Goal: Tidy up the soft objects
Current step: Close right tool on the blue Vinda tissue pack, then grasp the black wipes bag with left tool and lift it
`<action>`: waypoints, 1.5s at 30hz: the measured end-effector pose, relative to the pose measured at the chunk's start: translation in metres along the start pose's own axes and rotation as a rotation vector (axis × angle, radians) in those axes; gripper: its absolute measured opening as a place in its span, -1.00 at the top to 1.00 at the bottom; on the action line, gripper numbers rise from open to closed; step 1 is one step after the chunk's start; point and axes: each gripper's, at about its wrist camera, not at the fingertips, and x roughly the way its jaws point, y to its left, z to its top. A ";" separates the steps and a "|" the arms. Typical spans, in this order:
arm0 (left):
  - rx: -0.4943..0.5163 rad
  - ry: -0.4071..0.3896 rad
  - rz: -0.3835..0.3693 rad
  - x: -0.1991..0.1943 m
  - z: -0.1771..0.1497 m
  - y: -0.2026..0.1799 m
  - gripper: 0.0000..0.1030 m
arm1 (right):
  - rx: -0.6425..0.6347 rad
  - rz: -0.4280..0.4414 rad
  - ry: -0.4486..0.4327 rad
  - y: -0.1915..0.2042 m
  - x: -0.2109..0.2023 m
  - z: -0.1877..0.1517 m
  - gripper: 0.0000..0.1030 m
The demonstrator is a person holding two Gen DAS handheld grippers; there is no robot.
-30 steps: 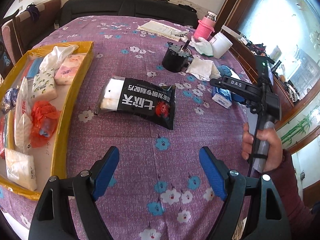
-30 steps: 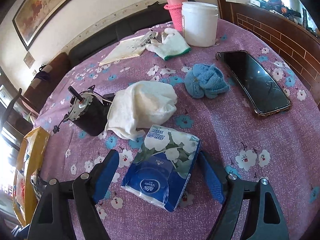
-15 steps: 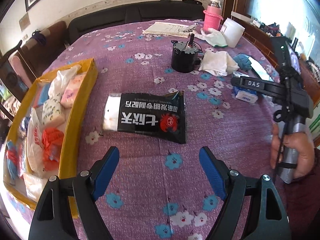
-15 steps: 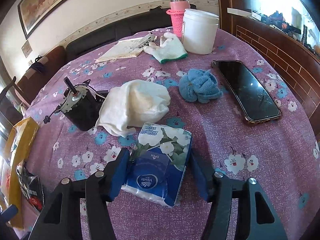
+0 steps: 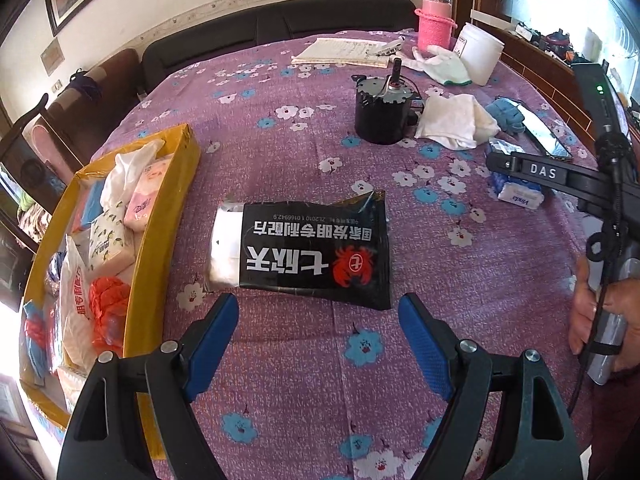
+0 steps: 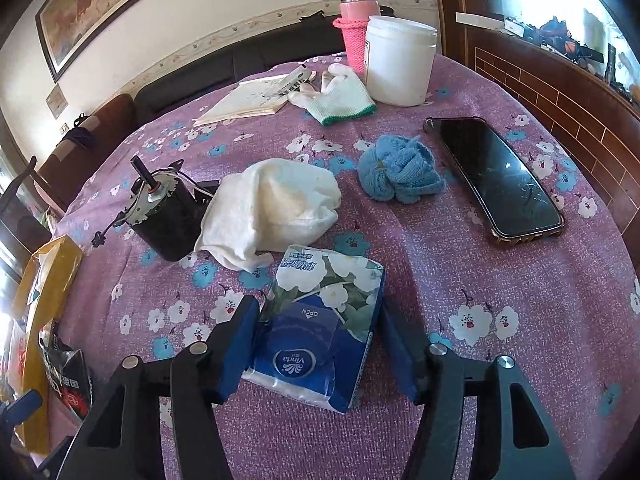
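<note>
Gripping: right gripper (image 6: 318,354) clenched the blue-and-white floral plastic tissue pack (image 6: 320,326) at 6 o'clock, both blue pads against its sides.
Left gripper (image 5: 318,338): released, jaws wide, nothing between.
Black plastic pouch with white characters (image 5: 308,250): flat on the purple flowered tablecloth (image 5: 304,368), just beyond, 12 o'clock.
Yellow cardboard tray (image 5: 160,224): at 9 o'clock, holding soft packs.
White crumpled cloth (image 6: 276,208): beyond the pack, 11 o'clock.
Blue knitted cloth (image 6: 400,174): farther, 1 o'clock.

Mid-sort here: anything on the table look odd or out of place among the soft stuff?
Yes. A black motor with loose wires stands among the cloths, touching the white cloth, and a phone lies beside the blue cloth. Both are hard items, not for the yellow tray. Nothing looks spilled.
</note>
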 end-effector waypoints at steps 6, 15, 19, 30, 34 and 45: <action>-0.044 0.046 -0.052 0.014 0.005 0.011 -0.58 | 0.000 0.000 0.000 0.000 0.000 0.000 -0.26; -0.087 0.072 -0.101 0.036 0.048 0.026 -0.58 | 0.002 0.003 0.002 -0.001 -0.001 0.000 -0.26; -0.075 0.077 -0.125 0.047 0.065 0.017 -0.58 | 0.002 0.003 0.003 -0.001 0.000 0.000 -0.26; -0.011 0.128 -0.039 0.087 0.084 -0.012 -0.84 | 0.007 0.009 0.008 -0.001 0.000 0.000 -0.27; -0.046 0.139 -0.072 0.097 0.088 -0.007 -0.99 | 0.009 0.011 0.011 0.000 0.000 0.000 -0.29; -0.033 0.064 -0.081 0.077 0.080 -0.005 0.15 | -0.002 0.005 0.005 0.001 0.000 0.000 -0.30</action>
